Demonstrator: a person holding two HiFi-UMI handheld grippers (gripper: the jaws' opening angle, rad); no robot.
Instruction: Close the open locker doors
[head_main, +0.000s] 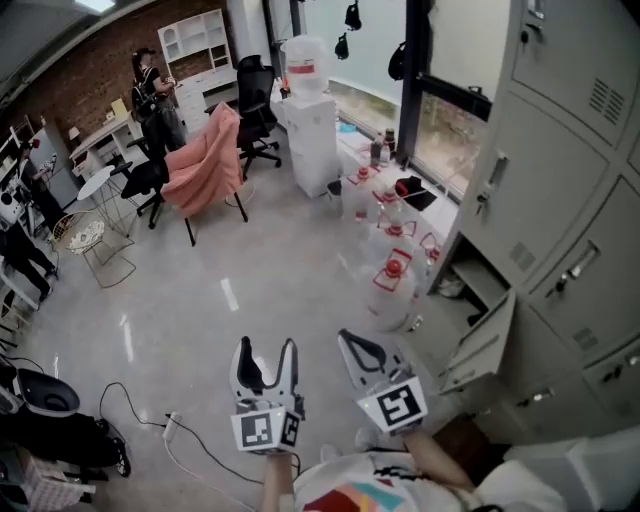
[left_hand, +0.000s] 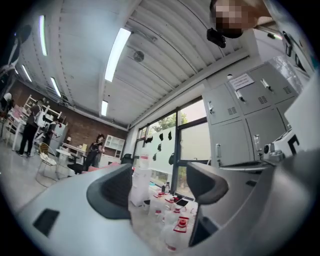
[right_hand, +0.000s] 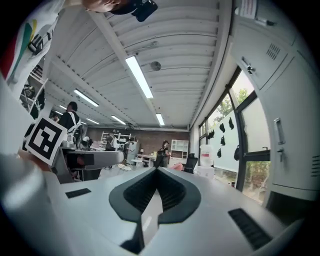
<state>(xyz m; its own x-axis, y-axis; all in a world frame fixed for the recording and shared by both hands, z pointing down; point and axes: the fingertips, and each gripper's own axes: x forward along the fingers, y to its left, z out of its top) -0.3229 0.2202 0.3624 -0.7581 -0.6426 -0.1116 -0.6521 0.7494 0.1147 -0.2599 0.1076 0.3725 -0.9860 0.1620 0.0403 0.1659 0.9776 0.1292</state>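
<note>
Locker door beside right tongs

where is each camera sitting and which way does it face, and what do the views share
Head view: on the person's head, aimed steeply down at the floor, water jugs and open locker door; left gripper, right gripper and shirt show.
Left gripper view: on the left gripper, tilted up toward windows and lockers; its jaws stand apart, empty.
Right gripper view: on the right gripper, facing the far brick wall; its jaws are shut, the left gripper shows at left.
Shared: all three show the water dispenser.
</note>
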